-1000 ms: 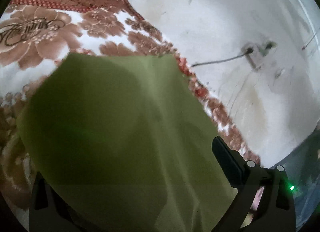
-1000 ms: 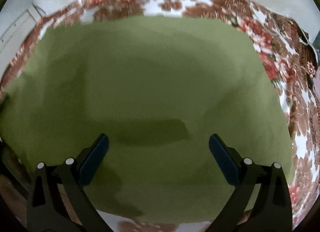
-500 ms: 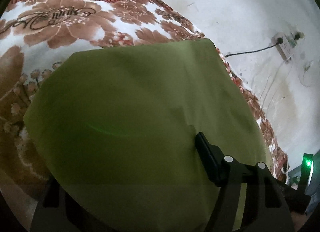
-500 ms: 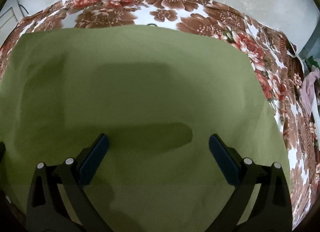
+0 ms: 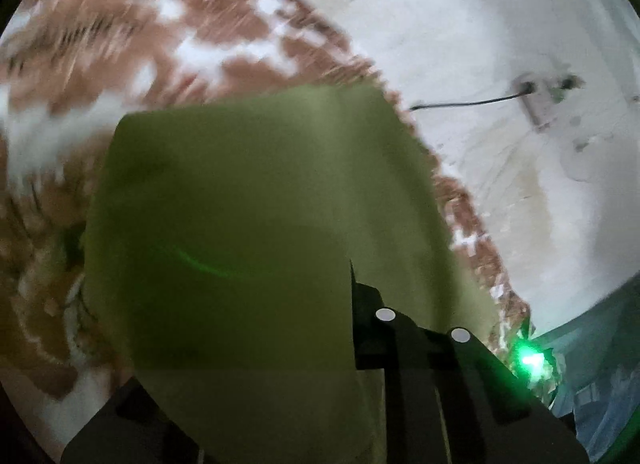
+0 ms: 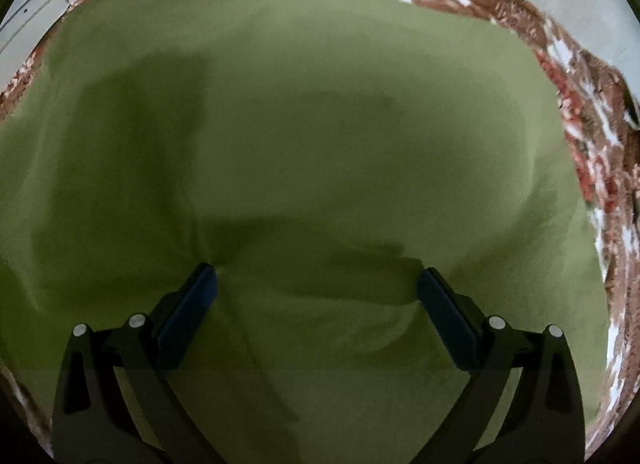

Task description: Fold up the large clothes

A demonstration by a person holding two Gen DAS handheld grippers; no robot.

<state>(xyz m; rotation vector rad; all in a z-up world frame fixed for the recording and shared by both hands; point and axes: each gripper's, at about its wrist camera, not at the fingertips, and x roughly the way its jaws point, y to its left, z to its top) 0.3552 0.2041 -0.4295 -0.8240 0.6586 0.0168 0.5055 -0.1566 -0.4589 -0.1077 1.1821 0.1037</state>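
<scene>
While the green cloth (image 6: 320,136) lies spread over the flowered blanket (image 6: 592,136) on the bed, my two tools meet it in different ways. From the right wrist camera the cloth fills nearly the whole view, smooth across its far half and pushed into soft ridges close to me. My right tool (image 6: 316,288) stands released, its blue pads (image 6: 188,312) wide apart, both tips pressing down into the fabric with a low bulge of it between them; nothing is pinched.

From the left wrist camera, which is blurred, a flap of the same cloth (image 5: 256,224) hangs up in front of the lens and hides one finger of my left tool (image 5: 352,288). Its jaws are closing with the fabric between them; the one dark finger (image 5: 368,304) I can see sits tight against the cloth's edge, so I read it as grasping the cloth.

Beyond the blanket's edge runs a pale floor (image 5: 520,24), where a black cable (image 5: 460,104) leads to a socket strip (image 5: 540,104). A green light (image 5: 528,360) glows by my left tool.
</scene>
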